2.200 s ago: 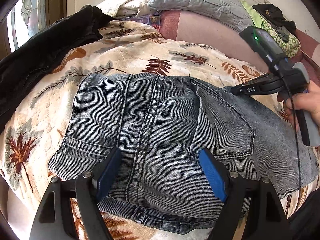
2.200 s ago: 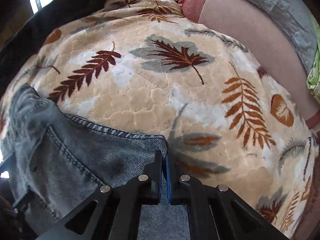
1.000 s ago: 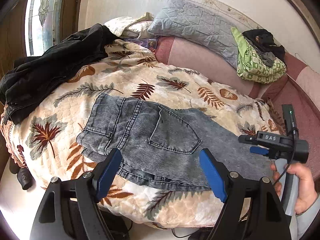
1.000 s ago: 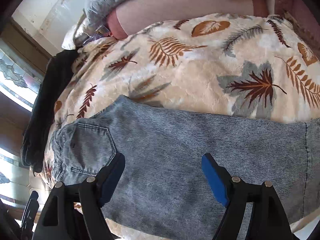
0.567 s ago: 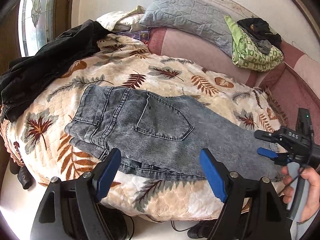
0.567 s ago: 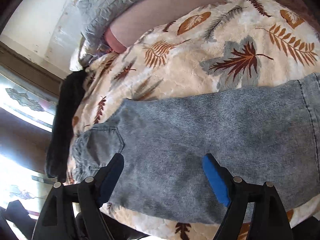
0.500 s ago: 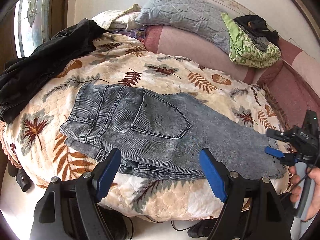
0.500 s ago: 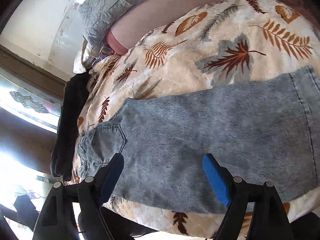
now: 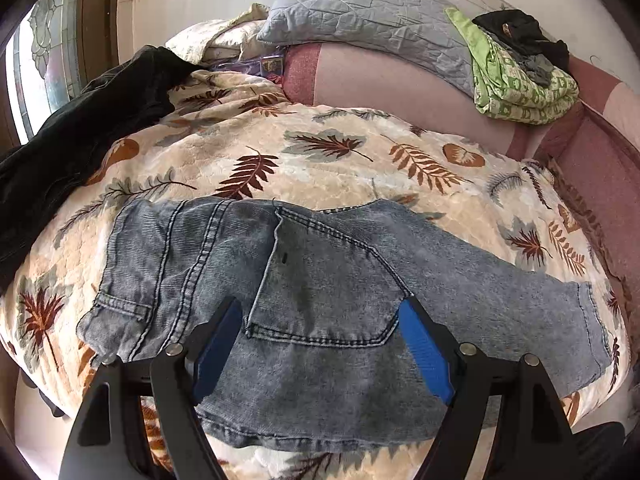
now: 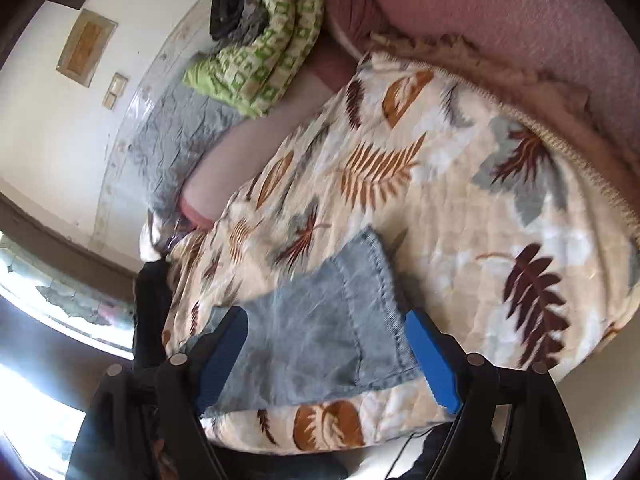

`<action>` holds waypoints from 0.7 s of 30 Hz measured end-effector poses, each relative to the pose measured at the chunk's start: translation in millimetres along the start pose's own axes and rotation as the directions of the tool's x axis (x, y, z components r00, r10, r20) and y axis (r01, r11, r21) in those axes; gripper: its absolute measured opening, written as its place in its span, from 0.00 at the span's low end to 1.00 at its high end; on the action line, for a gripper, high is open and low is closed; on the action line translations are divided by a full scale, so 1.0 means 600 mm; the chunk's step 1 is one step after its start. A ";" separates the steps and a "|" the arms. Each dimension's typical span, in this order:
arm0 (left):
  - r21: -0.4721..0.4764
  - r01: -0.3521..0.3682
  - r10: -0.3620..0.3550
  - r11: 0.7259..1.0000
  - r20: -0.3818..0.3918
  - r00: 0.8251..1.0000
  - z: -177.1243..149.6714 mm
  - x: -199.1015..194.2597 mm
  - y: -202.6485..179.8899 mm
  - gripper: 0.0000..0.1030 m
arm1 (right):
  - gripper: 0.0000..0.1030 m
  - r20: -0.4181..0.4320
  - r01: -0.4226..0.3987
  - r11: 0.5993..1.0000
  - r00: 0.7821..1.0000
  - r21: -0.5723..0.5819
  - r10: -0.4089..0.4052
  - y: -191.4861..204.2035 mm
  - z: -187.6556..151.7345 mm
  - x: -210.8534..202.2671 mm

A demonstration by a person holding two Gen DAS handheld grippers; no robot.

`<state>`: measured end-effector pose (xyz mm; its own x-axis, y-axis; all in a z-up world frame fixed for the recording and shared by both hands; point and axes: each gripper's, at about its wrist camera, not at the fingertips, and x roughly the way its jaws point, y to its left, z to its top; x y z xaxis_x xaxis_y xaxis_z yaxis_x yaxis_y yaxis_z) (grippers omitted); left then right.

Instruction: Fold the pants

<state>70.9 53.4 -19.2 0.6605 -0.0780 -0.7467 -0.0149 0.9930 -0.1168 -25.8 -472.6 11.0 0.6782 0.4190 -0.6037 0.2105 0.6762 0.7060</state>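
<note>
1. Lying flat on the leaf-print blanket [image 9: 320, 160], the jeans [image 9: 320, 280] are already doubled lengthwise, one leg stacked on the other, with the back pocket [image 9: 324, 280] facing up. The waistband end lies toward the window side and the hem [image 9: 592, 328] toward the maroon sofa arm.
2. The left gripper [image 9: 320, 344] hangs above the seat of the jeans with its blue pads [image 9: 216, 344] spread wide and nothing between them. About a second earlier it stood farther back from the bed; it has since closed in over the pocket area.
3. The right gripper [image 10: 326, 354] also has its jaws spread and empty. Two seconds ago it was pinched on the denim near the pocket; it has since let go and swung along the leg, so its view now frames the hem [image 10: 384, 304] rather than the mid-leg. The picture is motion-blurred, so contact with the cloth cannot be judged.
4. A dark garment [image 9: 80, 128], a grey pillow [image 9: 360, 12] and a green patterned bundle [image 9: 520, 84] lie at the edges, well apart from the jeans.
5. Judgement: the lengthwise fold appears done. With one gripper near each end, the likely next step is to grasp the hem and carry it toward the waistband.
</note>
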 end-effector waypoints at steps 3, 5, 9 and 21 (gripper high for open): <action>0.036 0.006 -0.006 0.999 -0.001 1.000 0.006 0.009 -0.016 0.79 | 0.81 -0.046 -0.081 0.996 0.996 0.030 0.082 0.006 -0.037 0.052; 0.064 0.005 -0.006 0.998 0.005 1.000 0.006 0.010 -0.025 0.79 | 0.81 -0.067 -0.125 0.992 0.990 0.036 0.127 0.015 -0.051 0.075; 0.079 0.007 -0.008 0.997 0.008 1.000 0.009 0.014 -0.034 0.79 | 0.81 -0.087 -0.173 0.984 0.981 0.045 0.176 0.031 -0.059 0.093; 0.086 0.074 -0.073 0.994 -0.014 0.997 0.012 0.030 -0.079 0.79 | 0.81 -0.053 -0.087 0.972 0.993 0.219 0.101 -0.055 -0.078 0.082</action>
<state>89.1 5.7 -22.4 0.6490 -0.1513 -0.7456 0.0988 0.9885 -0.1146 -32.2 -445.9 -59.3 0.6577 0.5170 -0.5478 0.2992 0.4880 0.8199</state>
